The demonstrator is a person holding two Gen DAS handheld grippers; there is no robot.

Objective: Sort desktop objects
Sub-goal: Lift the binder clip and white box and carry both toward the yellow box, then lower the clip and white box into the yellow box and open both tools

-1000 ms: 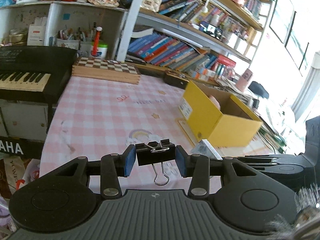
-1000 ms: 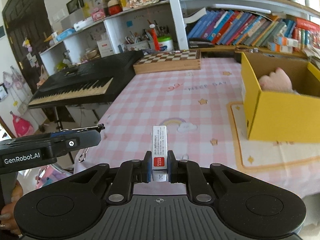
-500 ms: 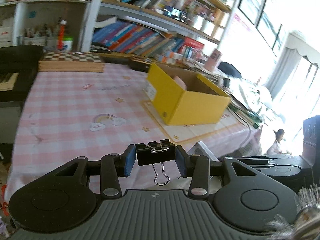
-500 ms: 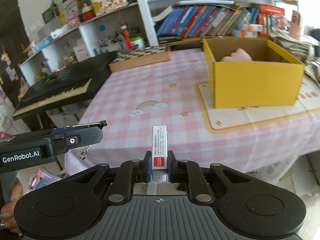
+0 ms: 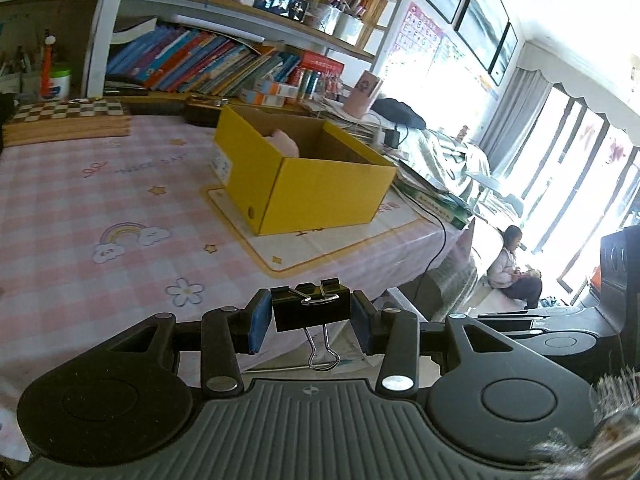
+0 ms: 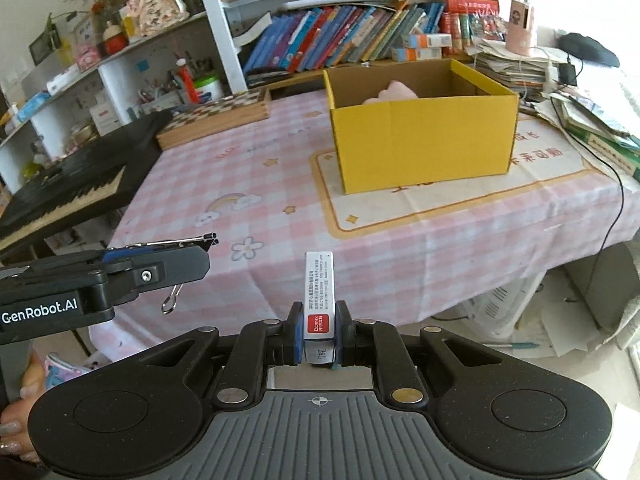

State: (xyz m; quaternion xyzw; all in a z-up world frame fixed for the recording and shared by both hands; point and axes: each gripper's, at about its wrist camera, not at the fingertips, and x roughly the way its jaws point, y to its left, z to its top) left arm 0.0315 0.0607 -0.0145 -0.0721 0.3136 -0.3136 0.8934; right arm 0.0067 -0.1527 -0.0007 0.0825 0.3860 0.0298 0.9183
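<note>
In the left wrist view, the left gripper (image 5: pixel 311 322) pinches a black binder clip (image 5: pixel 311 309) between its blue pads, one wire handle dangling below, short of the table's near edge; the yellow box (image 5: pixel 308 178) stands open farther on, a pink soft item (image 5: pixel 285 142) already inside. In the right wrist view, the right gripper (image 6: pixel 319 338) has its jaws pressed on a small staple box (image 6: pixel 318 296) that sticks up between them, out beyond the pink checked tablecloth (image 6: pixel 240 168). Both items, it seems, have yet to go into the box; otherwise the cloth looks bare.
</note>
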